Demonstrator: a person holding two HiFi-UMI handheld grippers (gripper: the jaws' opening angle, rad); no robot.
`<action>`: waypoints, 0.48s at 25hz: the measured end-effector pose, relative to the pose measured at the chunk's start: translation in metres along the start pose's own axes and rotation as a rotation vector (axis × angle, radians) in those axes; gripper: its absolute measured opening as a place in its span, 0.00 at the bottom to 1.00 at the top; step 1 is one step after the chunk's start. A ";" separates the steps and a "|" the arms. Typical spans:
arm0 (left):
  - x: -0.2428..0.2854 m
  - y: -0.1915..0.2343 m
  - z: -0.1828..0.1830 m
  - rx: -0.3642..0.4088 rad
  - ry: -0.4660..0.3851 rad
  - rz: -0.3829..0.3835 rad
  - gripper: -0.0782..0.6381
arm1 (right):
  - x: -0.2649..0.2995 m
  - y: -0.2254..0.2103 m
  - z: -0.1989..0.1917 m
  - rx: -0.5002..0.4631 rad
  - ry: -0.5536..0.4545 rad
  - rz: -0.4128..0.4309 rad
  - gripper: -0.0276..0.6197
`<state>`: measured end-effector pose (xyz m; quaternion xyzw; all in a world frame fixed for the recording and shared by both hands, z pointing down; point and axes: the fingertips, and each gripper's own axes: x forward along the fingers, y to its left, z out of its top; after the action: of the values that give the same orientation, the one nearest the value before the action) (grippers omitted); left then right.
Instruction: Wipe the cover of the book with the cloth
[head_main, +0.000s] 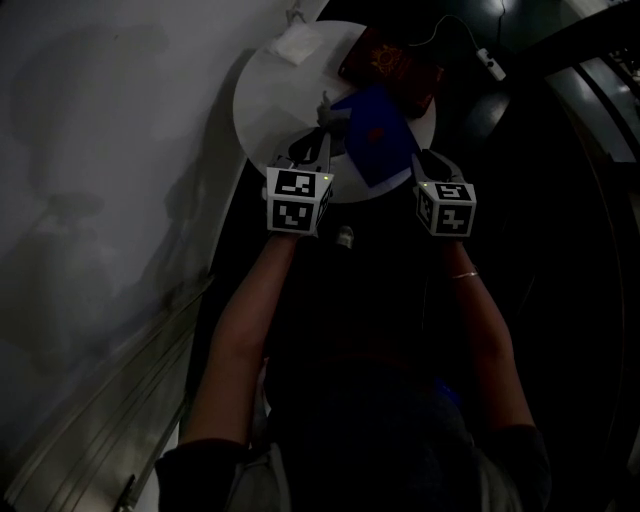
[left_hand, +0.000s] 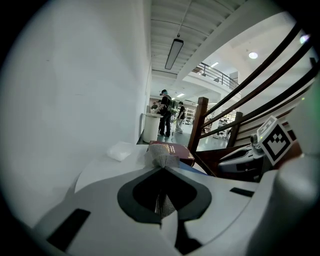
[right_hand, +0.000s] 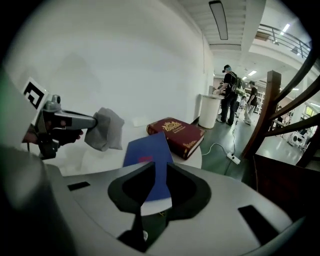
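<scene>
Your arms: your left forearm (head_main: 250, 310) and right forearm (head_main: 482, 310) both reach forward over the near rim of a round white table (head_main: 275, 90), with both tools angled downward.

Left gripper (left_hand: 162, 168): its jaws are pressed together on a grey cloth (left_hand: 161, 155). The cloth bunches out past the tips.

Right gripper (right_hand: 159, 168): its jaws stand spread with a clear gap and press on nothing. The tips hover at the near right edge of the blue book (right_hand: 147, 150), which shows through the gap.

Blue book: it lies flat on the table, cover up, turned corner-on to you, between your two tools.

Cloth and book: the cloth hangs raised just beside the book's left edge. In the right gripper view it is apart from the cover.

Dark red book (head_main: 385, 62): it lies at the table's far right, just beyond the blue book's far corner.
</scene>
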<state>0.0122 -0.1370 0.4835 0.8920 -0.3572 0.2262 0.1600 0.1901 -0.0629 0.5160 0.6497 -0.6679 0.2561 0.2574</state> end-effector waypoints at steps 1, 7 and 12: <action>-0.001 -0.001 0.002 0.002 -0.004 -0.003 0.15 | -0.004 0.004 0.006 0.004 -0.018 0.012 0.17; -0.009 -0.006 0.013 0.020 -0.027 -0.020 0.14 | -0.026 0.022 0.042 0.035 -0.124 0.055 0.12; -0.015 -0.010 0.016 0.026 -0.037 -0.026 0.14 | -0.043 0.029 0.062 0.052 -0.194 0.063 0.10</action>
<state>0.0143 -0.1292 0.4609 0.9026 -0.3455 0.2122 0.1444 0.1613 -0.0723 0.4406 0.6565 -0.7029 0.2173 0.1663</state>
